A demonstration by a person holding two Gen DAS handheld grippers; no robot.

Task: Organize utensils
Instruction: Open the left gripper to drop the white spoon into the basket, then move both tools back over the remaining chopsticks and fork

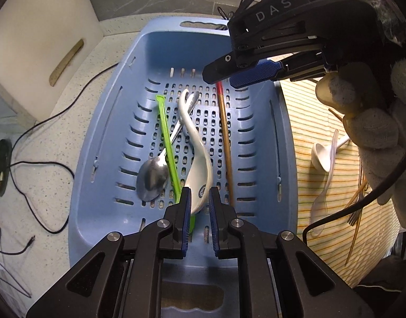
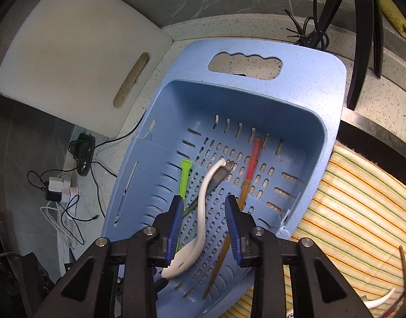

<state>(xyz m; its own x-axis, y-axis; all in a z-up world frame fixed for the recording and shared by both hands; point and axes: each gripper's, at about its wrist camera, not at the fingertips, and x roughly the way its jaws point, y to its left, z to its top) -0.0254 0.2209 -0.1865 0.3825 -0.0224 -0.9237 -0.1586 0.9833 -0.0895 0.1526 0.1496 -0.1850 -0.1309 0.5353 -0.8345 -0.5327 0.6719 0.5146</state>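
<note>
Utensils lie loose in the blue basket (image 1: 118, 122) on the desk: white ceramic spoon (image 1: 196, 153), metal spoon (image 1: 152, 179), green stick (image 1: 167, 143), red-tipped chopstick (image 1: 225, 143). More utensils rest on the striped cloth (image 1: 308, 122) beside the basket. Left gripper (image 1: 200, 212) hovers over the basket's near end, fingers apart, empty. Right gripper (image 2: 204, 228) hangs above the basket's middle, fingers apart, empty. Judgement: ceramic spoon is stiff, glazed, slippery, breakable; grip its handle mid-length. The chopstick is light, thin and may roll.
</note>
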